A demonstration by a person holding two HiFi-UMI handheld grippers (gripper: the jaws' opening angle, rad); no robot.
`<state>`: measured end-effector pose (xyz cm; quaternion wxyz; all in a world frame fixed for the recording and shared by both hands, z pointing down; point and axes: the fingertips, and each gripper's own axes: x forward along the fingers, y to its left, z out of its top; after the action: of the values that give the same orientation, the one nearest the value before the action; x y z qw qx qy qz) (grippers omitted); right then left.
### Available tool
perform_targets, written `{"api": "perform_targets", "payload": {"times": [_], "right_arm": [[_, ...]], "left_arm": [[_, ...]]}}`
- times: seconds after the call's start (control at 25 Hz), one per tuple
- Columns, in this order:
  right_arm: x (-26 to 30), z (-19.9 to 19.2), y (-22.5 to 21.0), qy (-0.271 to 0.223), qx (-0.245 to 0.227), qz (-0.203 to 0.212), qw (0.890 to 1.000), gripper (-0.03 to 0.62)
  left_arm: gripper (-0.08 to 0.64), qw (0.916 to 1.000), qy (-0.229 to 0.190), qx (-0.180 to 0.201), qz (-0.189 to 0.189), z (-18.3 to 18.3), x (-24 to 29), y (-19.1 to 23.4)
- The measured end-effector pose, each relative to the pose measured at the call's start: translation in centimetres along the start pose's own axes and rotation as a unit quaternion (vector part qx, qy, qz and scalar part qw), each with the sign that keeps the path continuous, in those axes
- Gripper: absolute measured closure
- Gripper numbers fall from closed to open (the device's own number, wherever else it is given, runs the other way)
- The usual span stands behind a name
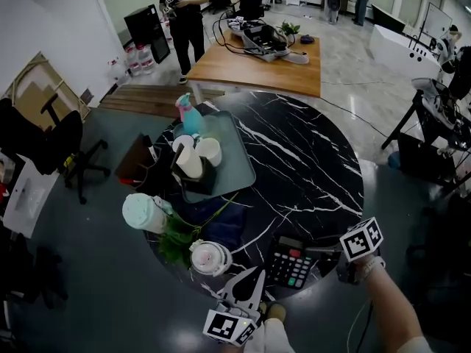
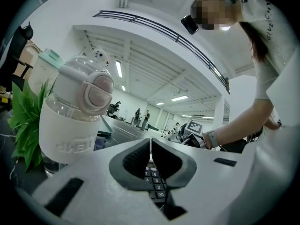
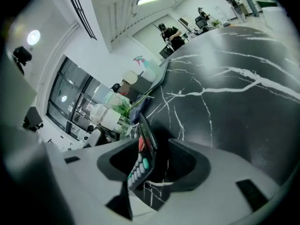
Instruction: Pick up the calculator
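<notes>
Left gripper (image 1: 255,276): jaws were closed together, empty, tips just beside calculator (image 1: 289,263). Calculator lay flat on black marble table (image 1: 316,160), near front edge. Right gripper (image 1: 327,254): jaws stood wide apart, calculator between them, not gripped. Beyond stood white bottle (image 1: 210,258), plant (image 1: 176,240), tray (image 1: 239,164) with cups (image 1: 197,157).

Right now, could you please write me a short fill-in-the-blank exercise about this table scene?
1. The calculator lies on the round black ___.
2. The right gripper has its open jaws on either side of the ___.
3. Beside the white bottle, the plant has ___ leaves.
Missing words: table; calculator; green.
</notes>
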<state>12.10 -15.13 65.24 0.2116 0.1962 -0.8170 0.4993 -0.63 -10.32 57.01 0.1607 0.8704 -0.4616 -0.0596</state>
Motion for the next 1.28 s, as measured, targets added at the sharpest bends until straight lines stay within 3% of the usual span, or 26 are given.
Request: {"api": "perform_targets", "payload": {"times": [0.2,0.28,0.48,0.6,0.84,1.28], "right_arm": [[0.6,-0.6,-0.1,0.032,0.016,0.016,0.999,0.408],[0.5,-0.5,-0.2,0.033,0.011,0.019,0.999,0.487],[0.4,-0.7,0.5,0.039,0.005,0.049,0.998,0.511],[0.2,-0.8,1.2,0.023,0.016,0.077,0.997,0.526],[-0.4,-0.7,1.8,-0.002,0.021,0.095,0.995,0.535],[-4.0,2.5,3.5,-0.076,0.032,0.095,0.992,0.535]], "left_arm": [[0.543,1.0000,-0.007,0.000,0.007,0.1,0.1,0.4],[0.543,0.9999,-0.009,-0.005,0.009,0.1,-0.3,0.2],[0.543,0.9997,-0.003,-0.019,0.013,-0.3,-1.0,0.0],[0.543,0.9998,-0.003,-0.019,0.011,-0.2,-1.1,0.0],[0.543,0.9998,-0.004,-0.017,0.007,0.3,-0.9,-0.1],[0.543,0.9997,-0.009,-0.015,-0.017,2.6,0.3,-1.3]]}}
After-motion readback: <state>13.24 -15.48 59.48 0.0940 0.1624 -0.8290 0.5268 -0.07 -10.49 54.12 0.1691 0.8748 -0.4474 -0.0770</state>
